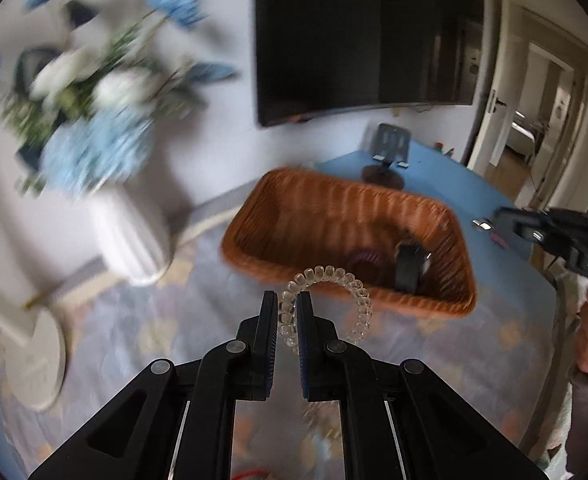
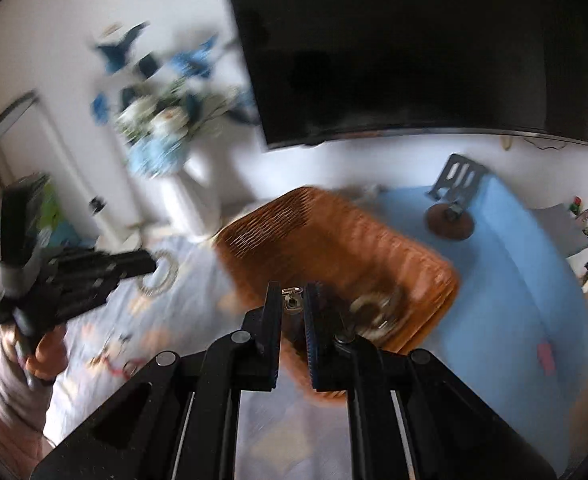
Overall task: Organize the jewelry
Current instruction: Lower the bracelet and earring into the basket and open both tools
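At the bottom centre of the left wrist view, the left gripper (image 1: 285, 312) has its jaws clamped on a clear coiled plastic bracelet (image 1: 326, 304), whose free loop arcs out to the right of the fingers. Just above it in the frame sits the rectangular orange wicker basket (image 1: 294, 216), holding a black watch-like band (image 1: 408, 266) and a purple coiled ring (image 1: 364, 262), on a pale patterned tablecloth (image 1: 153, 320). Blurred blue and white flowers in a white ribbed vase (image 1: 129, 236) fill the upper left.

Low in the right wrist view, the right gripper (image 2: 294, 304) pinches a small silver metal clasp piece (image 2: 291, 298) between its nearly closed jaws, in front of the basket's near wall. A blurred silvery ring-shaped item (image 2: 376, 308) lies in the basket. A big dark screen (image 2: 414, 48) hangs on the wall above.
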